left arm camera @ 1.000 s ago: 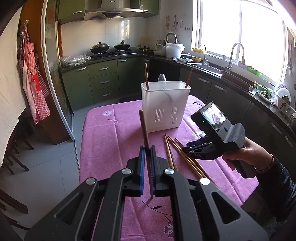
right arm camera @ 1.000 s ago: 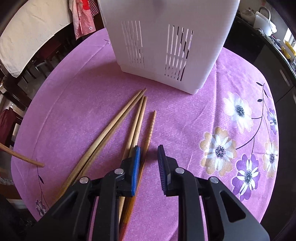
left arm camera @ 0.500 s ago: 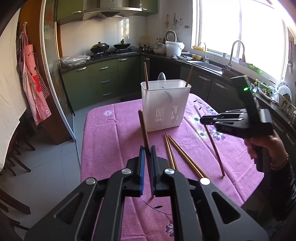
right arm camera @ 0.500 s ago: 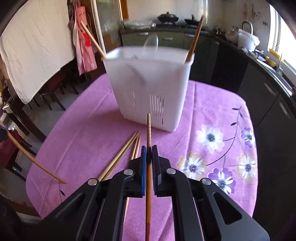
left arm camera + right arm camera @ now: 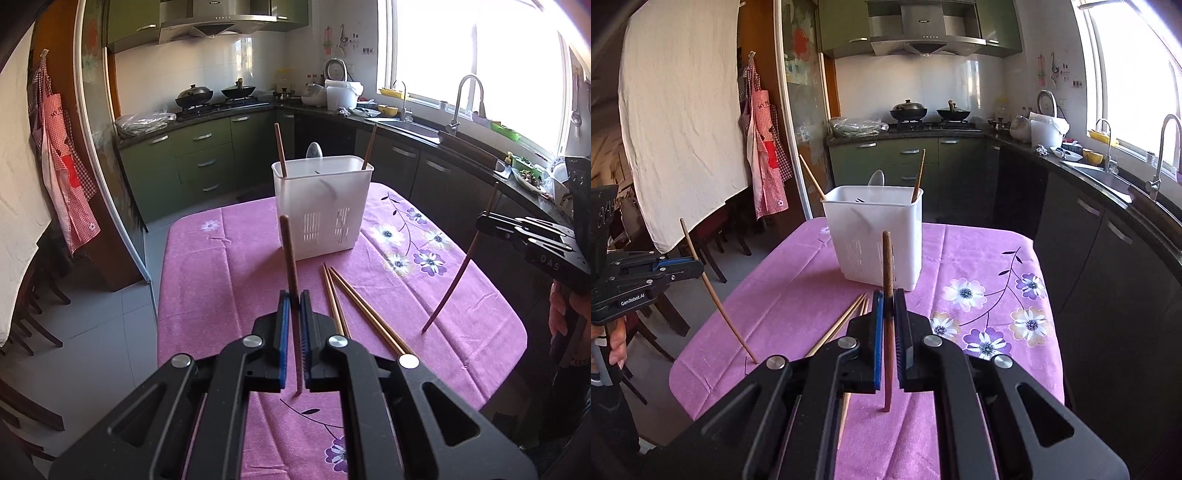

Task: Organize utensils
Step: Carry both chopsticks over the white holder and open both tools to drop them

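Setting: kitchen, pink worktop (image 5: 229, 258).
Left gripper (image 5: 294, 332): fingers clamped on upright chopstick (image 5: 289, 254).
Right gripper (image 5: 888, 332): likewise, second chopstick (image 5: 887, 258).
Bin (image 5: 321, 206): ahead of both fingers.
Risk: thin sticks may pivot, missing bin.

The right gripper (image 5: 888, 295), wide open over the loose chopsticks (image 5: 347, 299) a second ago, is now clamped on a single chopstick (image 5: 887, 291) and has it lifted clear of the purple tablecloth (image 5: 798, 295), standing nearly upright! It swings up from its nose-down look at the table to level, facing the white utensil holder (image 5: 875, 236) from farther back. In the left view that gripper (image 5: 482, 223) has drifted out to the right edge, and one stick fewer lies on the cloth.
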Tool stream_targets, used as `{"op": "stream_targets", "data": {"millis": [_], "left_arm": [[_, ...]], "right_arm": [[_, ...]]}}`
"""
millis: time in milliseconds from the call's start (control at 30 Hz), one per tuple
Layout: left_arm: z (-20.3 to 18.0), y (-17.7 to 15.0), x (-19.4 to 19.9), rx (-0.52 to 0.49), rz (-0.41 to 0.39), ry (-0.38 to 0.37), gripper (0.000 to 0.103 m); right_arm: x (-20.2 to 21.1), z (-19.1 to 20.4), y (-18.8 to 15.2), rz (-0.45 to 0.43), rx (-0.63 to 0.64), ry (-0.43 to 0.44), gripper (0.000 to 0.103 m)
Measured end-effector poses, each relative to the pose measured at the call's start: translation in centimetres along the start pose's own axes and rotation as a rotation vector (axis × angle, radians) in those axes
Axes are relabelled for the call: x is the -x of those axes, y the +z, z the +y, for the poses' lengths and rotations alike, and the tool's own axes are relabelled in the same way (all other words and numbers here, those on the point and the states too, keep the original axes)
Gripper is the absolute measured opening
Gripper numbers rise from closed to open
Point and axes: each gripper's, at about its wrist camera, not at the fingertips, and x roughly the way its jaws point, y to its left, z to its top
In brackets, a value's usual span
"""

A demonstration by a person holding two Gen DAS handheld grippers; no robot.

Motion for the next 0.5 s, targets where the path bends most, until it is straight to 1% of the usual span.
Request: {"op": "stream_targets", "data": {"millis": [267,500], "left_arm": [[0.0,0.6,0.4,0.011,-0.022,-0.006,0.005],[0.0,2.8,0.5,0.013,-0.049,-0.036,0.005]], "right_arm": [[0.5,-0.4,-0.3,-0.007,-0.011,0.010,0.007],[0.7,-0.7,-0.5,-0.014,-0.017,0.014,0.007]]}}
